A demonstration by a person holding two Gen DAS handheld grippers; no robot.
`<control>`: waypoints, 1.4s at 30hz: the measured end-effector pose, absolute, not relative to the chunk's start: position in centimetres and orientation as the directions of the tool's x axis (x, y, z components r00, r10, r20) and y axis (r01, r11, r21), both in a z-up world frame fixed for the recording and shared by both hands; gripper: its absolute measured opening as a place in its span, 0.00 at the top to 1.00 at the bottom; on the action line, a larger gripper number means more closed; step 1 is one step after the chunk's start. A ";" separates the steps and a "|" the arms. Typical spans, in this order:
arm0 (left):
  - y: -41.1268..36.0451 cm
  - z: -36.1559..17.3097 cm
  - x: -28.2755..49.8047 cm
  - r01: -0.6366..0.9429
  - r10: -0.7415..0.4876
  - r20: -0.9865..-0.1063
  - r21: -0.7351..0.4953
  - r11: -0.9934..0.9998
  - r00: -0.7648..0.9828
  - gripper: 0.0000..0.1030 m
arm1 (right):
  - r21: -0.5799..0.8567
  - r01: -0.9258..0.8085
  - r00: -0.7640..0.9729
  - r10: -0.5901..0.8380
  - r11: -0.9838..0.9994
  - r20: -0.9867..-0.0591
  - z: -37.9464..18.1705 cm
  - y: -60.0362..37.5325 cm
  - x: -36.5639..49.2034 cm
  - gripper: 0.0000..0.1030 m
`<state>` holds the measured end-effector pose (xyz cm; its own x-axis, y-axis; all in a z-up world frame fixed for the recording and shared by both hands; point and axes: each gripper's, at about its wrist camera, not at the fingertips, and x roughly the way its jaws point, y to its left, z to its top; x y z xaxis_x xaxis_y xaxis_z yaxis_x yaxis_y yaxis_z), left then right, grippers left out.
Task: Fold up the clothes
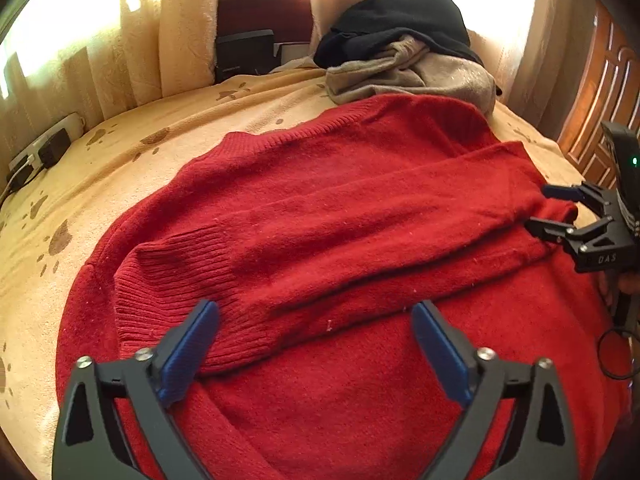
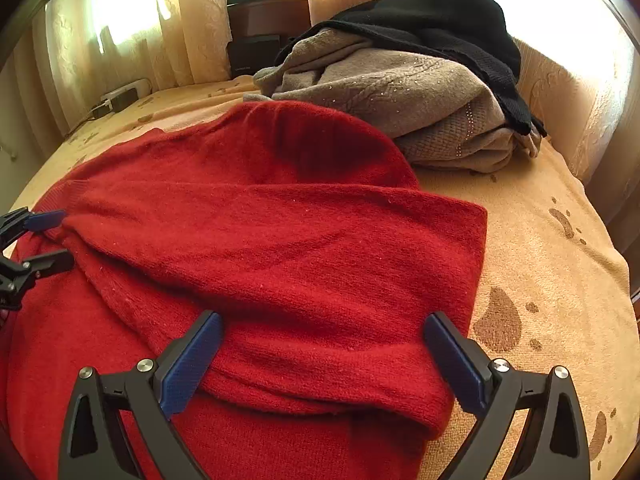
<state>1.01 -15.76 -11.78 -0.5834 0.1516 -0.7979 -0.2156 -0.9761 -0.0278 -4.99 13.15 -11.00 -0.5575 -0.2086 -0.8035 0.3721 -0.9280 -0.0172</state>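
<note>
Nearest you: left gripper (image 1: pixel 316 344) and right gripper (image 2: pixel 324 354), both spread wide and holding nothing, each poised over the red sweater (image 1: pixel 320 240), which lies on the tan paw-print blanket (image 1: pixel 120 168) with a sleeve (image 1: pixel 280 248) folded across its body. Risk: pinch only the top layer and you drag that sleeve off. Beyond: the grey and black clothes pile (image 2: pixel 400 80) touches the sweater's far edge and could snag.

Red sweater (image 1: pixel 320 220). Tan bed cover (image 2: pixel 540 260), brown paw prints. Grey sweater (image 2: pixel 400 92), tiny shiny dots, at far edge. Black top (image 2: pixel 440 12) over it. Cream curtains (image 1: pixel 132 40). Blue pads (image 1: pixel 192 352).
</note>
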 end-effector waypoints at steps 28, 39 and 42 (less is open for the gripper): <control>-16.7 -11.7 1.0 -0.218 0.205 -0.788 -0.092 -0.972 -0.581 0.01 | -0.013 0.366 -0.558 -0.208 -0.931 -0.803 -10.8 13.0 -4.8 0.01; -17.1 -11.6 1.0 -0.215 0.231 -0.779 -0.127 -0.968 -0.583 0.01 | -0.008 0.366 -0.556 -0.212 -0.931 -0.804 -10.8 13.0 -4.8 0.01; -17.0 -11.6 0.9 -0.214 0.225 -0.783 -0.120 -0.969 -0.580 0.01 | -0.008 0.366 -0.556 -0.212 -0.930 -0.804 -10.8 13.0 -4.8 0.01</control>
<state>0.94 -17.01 -11.57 -0.5805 0.2250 -0.7826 -0.2142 -0.9694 -0.1198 -4.79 12.96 -10.81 -0.5556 -0.2116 -0.8041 0.3664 -0.9304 -0.0084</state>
